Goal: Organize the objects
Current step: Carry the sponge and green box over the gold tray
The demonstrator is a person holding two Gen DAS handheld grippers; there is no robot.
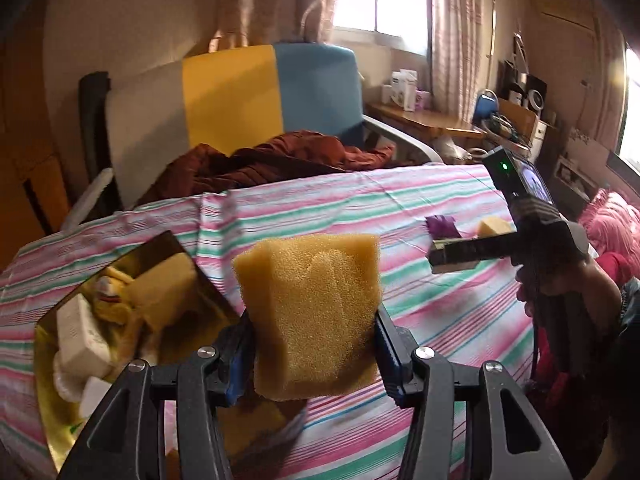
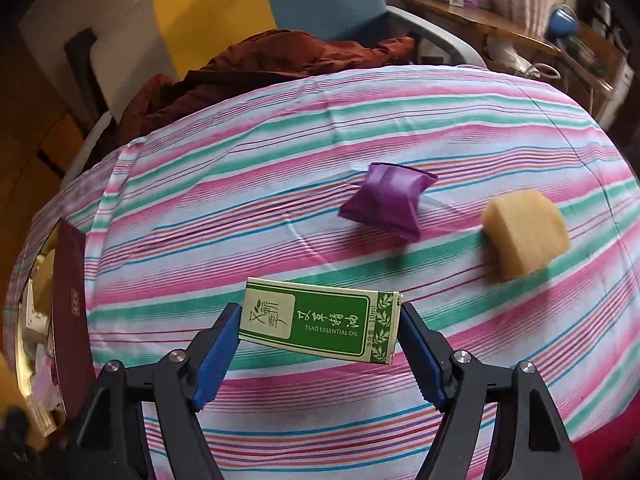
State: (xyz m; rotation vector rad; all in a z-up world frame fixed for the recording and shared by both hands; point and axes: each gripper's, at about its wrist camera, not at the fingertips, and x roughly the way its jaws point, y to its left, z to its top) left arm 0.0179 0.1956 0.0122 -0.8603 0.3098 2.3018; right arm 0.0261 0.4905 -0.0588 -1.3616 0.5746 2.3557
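While the left gripper [image 1: 312, 344] clamps a porous yellow sponge block [image 1: 310, 312], the gold-lined open box [image 1: 52, 412] lies just down-left of it; the right gripper [image 2: 320, 340] pinches a green essential-oil carton [image 2: 320, 326] endwise, farther off.

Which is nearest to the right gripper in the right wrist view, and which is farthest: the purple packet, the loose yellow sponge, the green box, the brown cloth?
1. green box, held in the right gripper.
2. purple packet, ahead.
3. yellow sponge, right; similar distance.
4. brown cloth, far edge.
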